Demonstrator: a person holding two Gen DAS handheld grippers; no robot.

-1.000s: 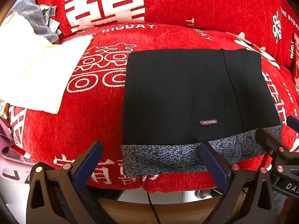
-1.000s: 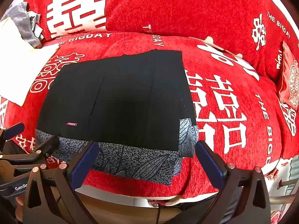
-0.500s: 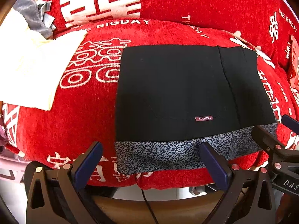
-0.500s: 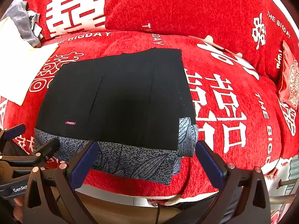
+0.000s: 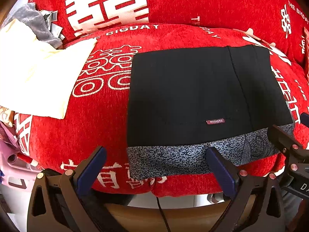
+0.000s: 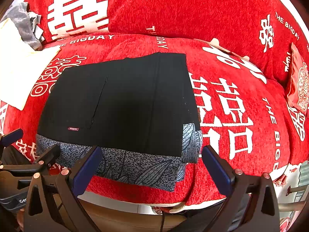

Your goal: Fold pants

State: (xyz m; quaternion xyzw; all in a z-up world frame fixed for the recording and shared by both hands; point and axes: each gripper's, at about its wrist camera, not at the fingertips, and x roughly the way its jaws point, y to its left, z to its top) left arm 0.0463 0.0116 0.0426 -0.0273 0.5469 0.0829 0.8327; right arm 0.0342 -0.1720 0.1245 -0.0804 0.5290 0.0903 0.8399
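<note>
Black pants [image 5: 202,96] lie folded into a flat rectangle on the red sofa seat, with a small "FASHION" label [image 5: 215,121] near the front edge; they also show in the right wrist view [image 6: 125,106]. They rest on a folded blue-grey patterned garment [image 5: 173,160] that sticks out at the front [image 6: 139,168]. My left gripper [image 5: 154,166] is open and empty, just in front of the stack's left front corner. My right gripper [image 6: 150,164] is open and empty at the stack's right front corner. Neither touches the cloth.
The red sofa [image 5: 96,119] has white lettering and a back cushion [image 6: 173,9]. A cream folded cloth [image 5: 38,73] and a grey crumpled garment [image 5: 38,25] lie at the left. A red packet [image 6: 297,85] leans at the far right. A black cable [image 5: 162,210] hangs below the seat edge.
Both grippers stay open and empty. The left wrist view shifted slightly, first left then back; the stack has not moved.
</note>
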